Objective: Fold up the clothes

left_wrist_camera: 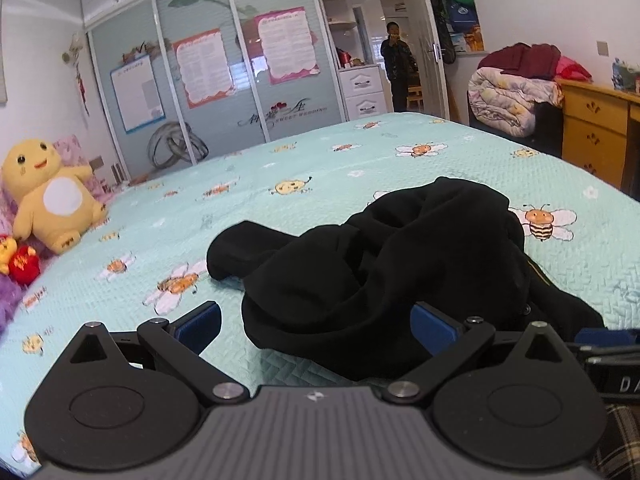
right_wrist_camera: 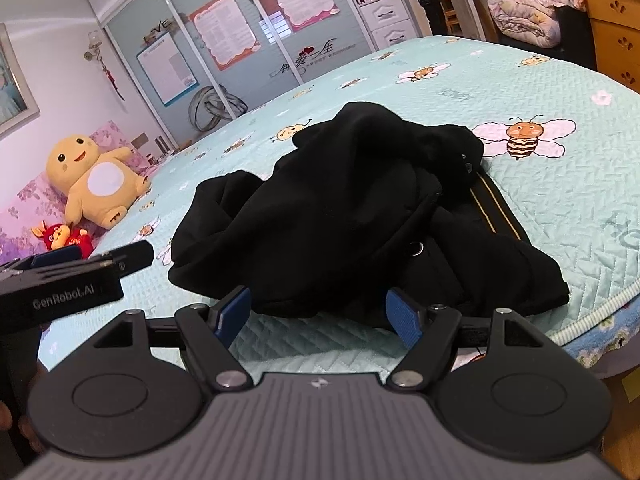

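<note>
While both your left tool [left_wrist_camera: 316,330] and right tool [right_wrist_camera: 318,312] stand apart, the black garment [right_wrist_camera: 352,208] lies crumpled mid-frame on the bed [right_wrist_camera: 540,184]; next, spread it flat.

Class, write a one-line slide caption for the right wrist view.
Open right gripper poised before a crumpled black garment on the bee-print bedspread, left gripper alongside.

Black garment [right_wrist_camera: 352,208] on bee-print bed [right_wrist_camera: 560,208]
</note>
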Tool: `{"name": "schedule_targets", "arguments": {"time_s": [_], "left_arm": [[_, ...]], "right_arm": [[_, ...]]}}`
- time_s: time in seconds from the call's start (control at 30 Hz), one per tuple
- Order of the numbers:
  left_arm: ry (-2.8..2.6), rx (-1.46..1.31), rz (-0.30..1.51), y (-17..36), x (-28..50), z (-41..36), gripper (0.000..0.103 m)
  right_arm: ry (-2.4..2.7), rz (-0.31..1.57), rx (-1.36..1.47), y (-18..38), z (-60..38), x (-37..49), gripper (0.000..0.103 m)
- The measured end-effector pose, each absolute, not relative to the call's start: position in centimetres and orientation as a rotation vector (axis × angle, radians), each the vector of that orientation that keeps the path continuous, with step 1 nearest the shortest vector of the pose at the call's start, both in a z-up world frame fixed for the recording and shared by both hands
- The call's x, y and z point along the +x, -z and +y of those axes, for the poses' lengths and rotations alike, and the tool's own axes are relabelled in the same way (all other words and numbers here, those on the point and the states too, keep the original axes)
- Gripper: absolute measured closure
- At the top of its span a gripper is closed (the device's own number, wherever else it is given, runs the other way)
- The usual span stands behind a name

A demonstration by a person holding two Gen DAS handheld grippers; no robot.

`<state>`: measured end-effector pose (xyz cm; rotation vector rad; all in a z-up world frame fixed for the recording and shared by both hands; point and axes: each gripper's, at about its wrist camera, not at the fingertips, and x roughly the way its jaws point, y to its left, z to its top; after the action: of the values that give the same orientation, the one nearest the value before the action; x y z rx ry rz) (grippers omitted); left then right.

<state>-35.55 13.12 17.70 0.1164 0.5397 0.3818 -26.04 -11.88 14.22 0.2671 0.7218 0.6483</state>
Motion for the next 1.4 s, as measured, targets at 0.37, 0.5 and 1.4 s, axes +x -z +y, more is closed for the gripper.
{"name": "schedule_targets", "arguments": {"time_s": [0.37,0.5,1.4], "left_arm": [[-0.412,0.077,0.499,-18.0,-35.9,13.6,0.000],[-0.398,0.043,0.517,-17.3,-35.6,14.3,0.000],[-0.022,0.250,0.435,-12.6,-32.5,8.5,0.000]], "right_arm": [[-0.657,0.722,0.267,-14.3,-11.7,-26.2,0.028],[-0.653,0.737,0.282,-13.8,-12.0,-25.7,0.028],[-0.529,0.690,0.389,-10.2,-16.9,-21.3,0.028]]}}
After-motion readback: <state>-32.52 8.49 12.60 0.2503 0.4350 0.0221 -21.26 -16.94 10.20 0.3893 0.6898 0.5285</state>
